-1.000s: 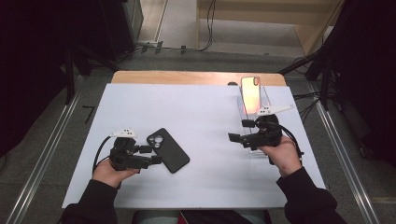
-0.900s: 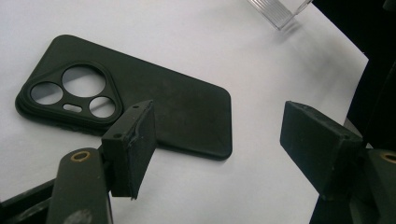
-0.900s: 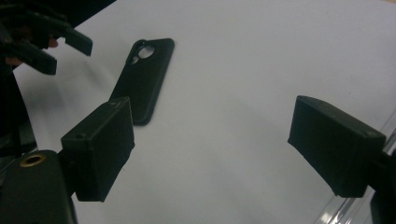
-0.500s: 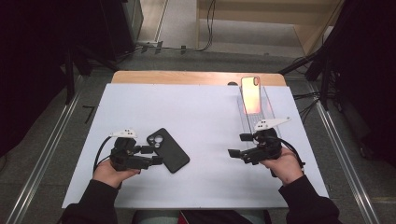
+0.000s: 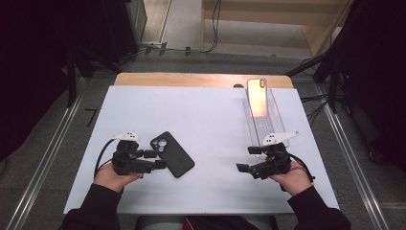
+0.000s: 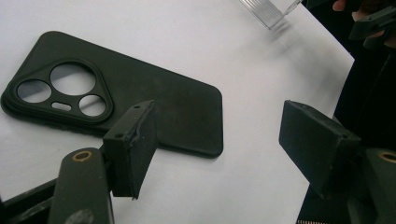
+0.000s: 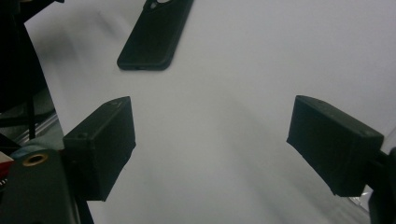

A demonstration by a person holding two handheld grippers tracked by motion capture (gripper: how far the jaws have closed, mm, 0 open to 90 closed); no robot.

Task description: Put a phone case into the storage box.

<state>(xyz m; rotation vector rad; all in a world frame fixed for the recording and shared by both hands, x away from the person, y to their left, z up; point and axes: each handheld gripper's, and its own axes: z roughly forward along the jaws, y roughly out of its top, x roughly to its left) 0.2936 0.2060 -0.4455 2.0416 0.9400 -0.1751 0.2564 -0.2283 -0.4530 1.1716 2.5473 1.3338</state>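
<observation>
- The left gripper (image 5: 160,159), jaws wide and empty, waited at the near edge of the matte black rubber phone case (image 5: 173,154) lying flat on the white tabletop (image 5: 210,120).
- The right gripper (image 5: 242,164), jaws apart and empty after just closing slightly, hung well apart from it.
- The next move likely called for closing on the case's edge.

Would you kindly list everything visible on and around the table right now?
phone case: one, black, lying flat on the white table top, just ahead of the left gripper.
phone: one, orange-pink, leaning in the stand, far right.
stand: one, clear plastic, ribbed, right side of the table.
table: one, white top, wooden far edge.
left gripper: one, black, fingers open, nothing between them.
right gripper: one, black, fingers open over bare table.
</observation>
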